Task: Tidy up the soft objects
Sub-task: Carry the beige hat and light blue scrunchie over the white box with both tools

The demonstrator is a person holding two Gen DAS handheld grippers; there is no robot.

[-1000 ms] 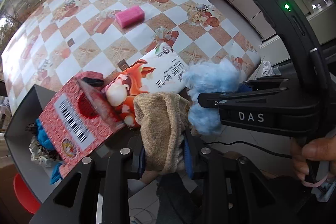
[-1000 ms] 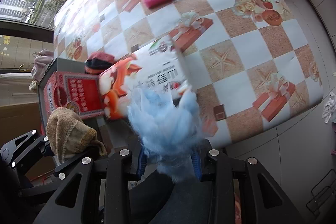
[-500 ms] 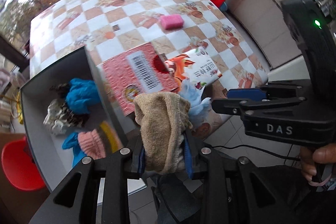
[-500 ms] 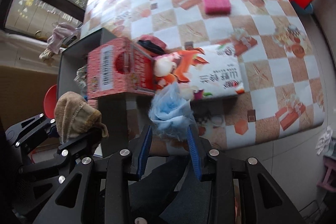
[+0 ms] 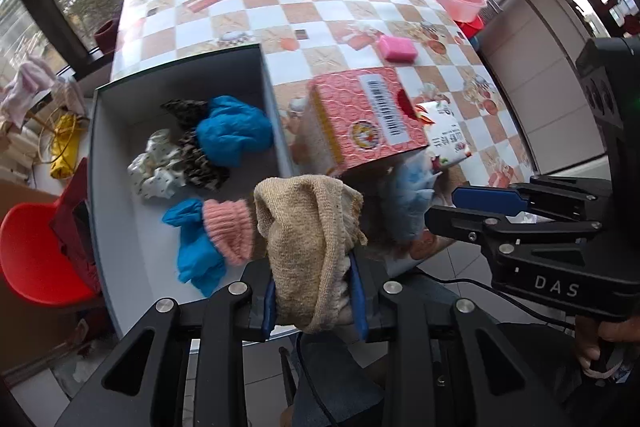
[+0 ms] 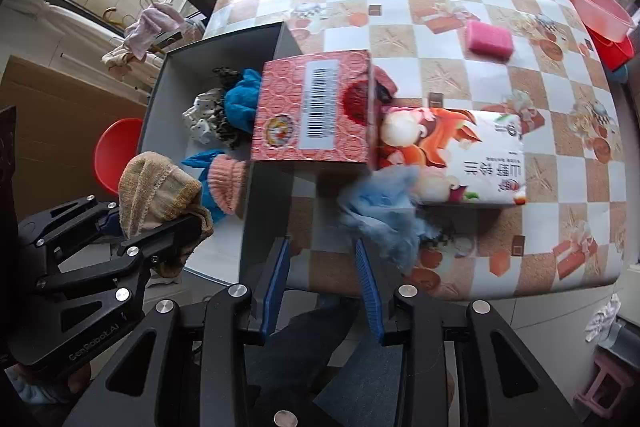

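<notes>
My left gripper [image 5: 314, 267] is shut on a beige knitted sock [image 5: 304, 219], which bulges above the blue pads and hangs over the near edge of the open grey box [image 5: 240, 75]. The right wrist view shows the same sock [image 6: 156, 187] in the left gripper [image 6: 160, 215]. My right gripper [image 6: 322, 243] is over the table's near edge, jaws narrow. A light blue fluffy piece [image 6: 380, 215], blurred, sits at its tips and leans past the right pad. In the left wrist view that fluff [image 5: 406, 203] touches the right gripper's [image 5: 440, 207] tips.
The box holds a blue cloth [image 5: 232, 131], a pink knit piece [image 5: 228, 231] and a white dotted scrunchie [image 5: 156, 167]. A red carton [image 6: 312, 107] and a white cartoon packet [image 6: 460, 155] lie beside it. A pink sponge [image 6: 490, 41] lies farther back, a red chair [image 5: 32, 247] left.
Both grippers have swung left and rolled, so the grey box is now fully in view. The blue fluff has shifted from deep between the right pads out to their tips.
</notes>
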